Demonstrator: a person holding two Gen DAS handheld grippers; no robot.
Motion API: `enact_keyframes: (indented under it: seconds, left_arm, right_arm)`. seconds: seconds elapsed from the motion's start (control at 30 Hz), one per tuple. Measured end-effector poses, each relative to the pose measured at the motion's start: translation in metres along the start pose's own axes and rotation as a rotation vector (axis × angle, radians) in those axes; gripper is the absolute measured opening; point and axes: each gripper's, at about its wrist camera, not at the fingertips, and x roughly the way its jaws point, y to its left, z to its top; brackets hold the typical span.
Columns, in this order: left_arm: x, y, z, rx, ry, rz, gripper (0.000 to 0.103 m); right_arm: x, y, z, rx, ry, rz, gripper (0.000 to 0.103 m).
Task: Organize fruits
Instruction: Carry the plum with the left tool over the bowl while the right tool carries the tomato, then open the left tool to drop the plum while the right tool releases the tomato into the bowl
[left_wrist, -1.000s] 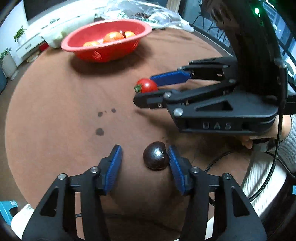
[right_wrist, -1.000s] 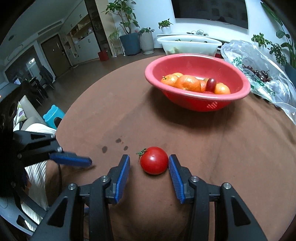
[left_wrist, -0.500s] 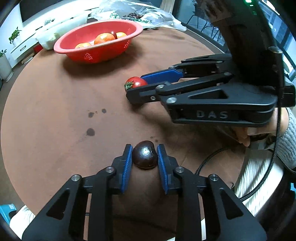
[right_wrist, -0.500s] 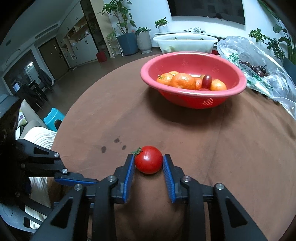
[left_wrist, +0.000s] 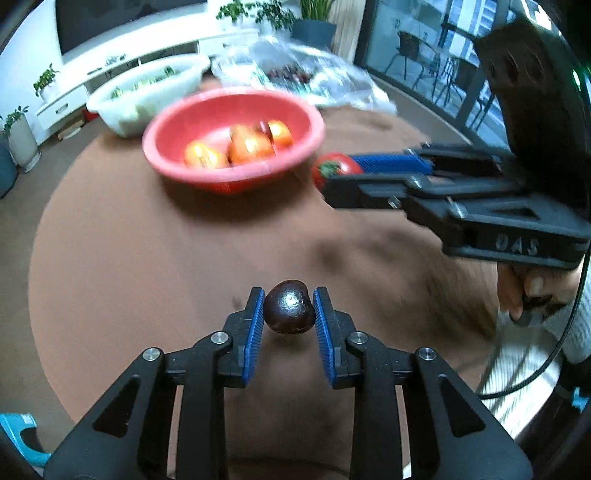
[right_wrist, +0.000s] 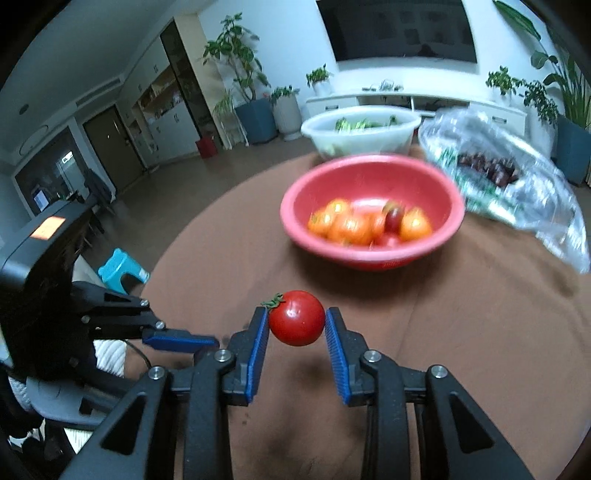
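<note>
My left gripper (left_wrist: 289, 306) is shut on a dark plum (left_wrist: 290, 312) and holds it above the brown table (left_wrist: 147, 258). My right gripper (right_wrist: 295, 321) is shut on a red tomato (right_wrist: 296, 318) with a green stem, lifted off the table. In the left wrist view the right gripper (left_wrist: 343, 177) holds the tomato (left_wrist: 334, 168) just right of the red bowl (left_wrist: 236, 173). The red bowl (right_wrist: 369, 254) holds several oranges (right_wrist: 347, 227) and a dark plum (right_wrist: 394, 218). The left gripper also shows in the right wrist view (right_wrist: 184, 341) at the lower left.
A white tub of greens (right_wrist: 360, 129) and a clear plastic bag of dark fruit (right_wrist: 498, 173) lie behind the bowl. A blue stool (right_wrist: 122, 269) stands on the floor at the left. A hand and cable (left_wrist: 532, 295) are at the table's right edge.
Both grippers closed on their fruit, then lifted it off the table and moved toward the red bowl, which now looks nearer and larger.
</note>
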Motion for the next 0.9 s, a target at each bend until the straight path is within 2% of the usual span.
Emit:
enact_keyframes:
  seconds: [0.23, 0.33, 0.5, 0.73, 0.9]
  left_arm:
    - [0.000, 0.032, 0.069, -0.039, -0.076, 0.034, 0.025]
    - [0.013, 0.045, 0.094, -0.067, -0.073, 0.026, 0.025]
    - [0.044, 0.059, 0.125, -0.075, -0.052, 0.057, 0.025]
    - [0.081, 0.068, 0.141, -0.092, -0.027, 0.069, 0.026]
    - [0.098, 0.068, 0.142, -0.077, 0.001, 0.124, 0.026]
  right_arm:
    - [0.009, -0.026, 0.043, 0.024, -0.054, -0.038, 0.034]
    - [0.026, -0.037, 0.056, 0.026, -0.044, -0.061, 0.034]
    - [0.050, -0.054, 0.061, 0.031, -0.017, -0.093, 0.034]
    - [0.067, -0.069, 0.062, 0.053, -0.001, -0.111, 0.034]
    - [0.071, -0.069, 0.063, 0.029, -0.007, -0.128, 0.035]
